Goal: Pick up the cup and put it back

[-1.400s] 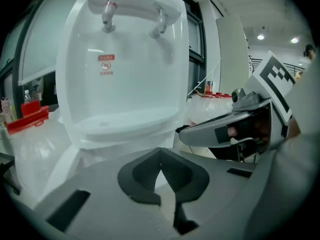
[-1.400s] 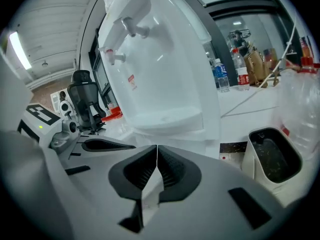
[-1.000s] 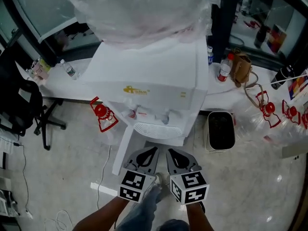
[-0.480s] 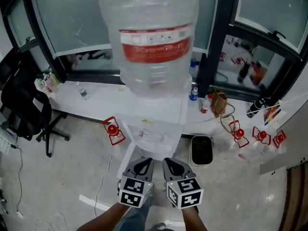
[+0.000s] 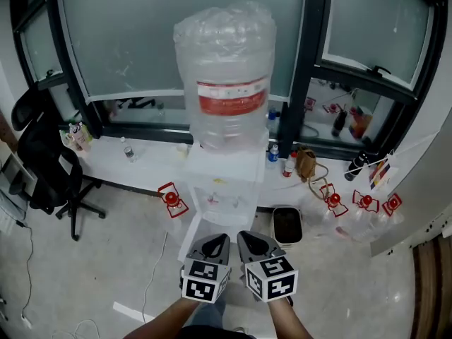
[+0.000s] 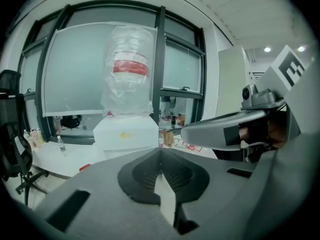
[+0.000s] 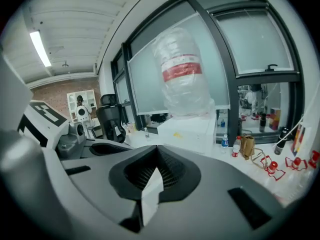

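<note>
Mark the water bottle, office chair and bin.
water bottle (image 5: 232,96): head view, on its red label.
office chair (image 5: 44,162): head view, on the backrest.
bin (image 5: 287,225): head view, on its dark inside.

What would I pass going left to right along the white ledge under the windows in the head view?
black office chair → small clear bottle → water dispenser → brown bag → dark bottle
</note>
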Tool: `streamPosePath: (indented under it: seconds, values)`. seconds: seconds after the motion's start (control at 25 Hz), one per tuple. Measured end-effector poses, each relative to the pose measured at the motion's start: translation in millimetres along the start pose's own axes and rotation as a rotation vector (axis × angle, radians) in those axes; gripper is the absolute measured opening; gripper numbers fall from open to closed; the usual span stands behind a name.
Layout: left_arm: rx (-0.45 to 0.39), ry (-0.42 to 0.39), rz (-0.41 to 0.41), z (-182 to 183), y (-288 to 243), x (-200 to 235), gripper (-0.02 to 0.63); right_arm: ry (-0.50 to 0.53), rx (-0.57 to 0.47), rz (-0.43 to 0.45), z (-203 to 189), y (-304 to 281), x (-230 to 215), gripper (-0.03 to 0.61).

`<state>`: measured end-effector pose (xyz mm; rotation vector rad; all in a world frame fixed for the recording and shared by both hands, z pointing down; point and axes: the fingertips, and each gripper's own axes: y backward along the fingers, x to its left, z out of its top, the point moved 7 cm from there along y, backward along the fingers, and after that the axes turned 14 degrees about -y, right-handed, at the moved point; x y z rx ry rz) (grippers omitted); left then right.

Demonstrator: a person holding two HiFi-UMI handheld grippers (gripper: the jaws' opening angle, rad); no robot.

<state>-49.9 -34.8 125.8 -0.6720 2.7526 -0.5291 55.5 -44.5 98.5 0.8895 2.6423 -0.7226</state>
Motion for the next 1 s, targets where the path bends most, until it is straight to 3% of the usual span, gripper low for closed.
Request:
streamPosePath:
  seconds: [0.44, 1.0]
  values:
    - [-0.037, -0.024, -0.004, 15.1, 36.5, -19.2, 0.011, 0.021, -0.024, 0.008, -4.9, 37.9, 29.8, 0.021]
    - [-0.036, -0.051, 0.004, 12.1, 50.2, -14.4, 0.011, 0.036, -0.037, 0.009, -3.4, 41.2, 43.6, 0.021]
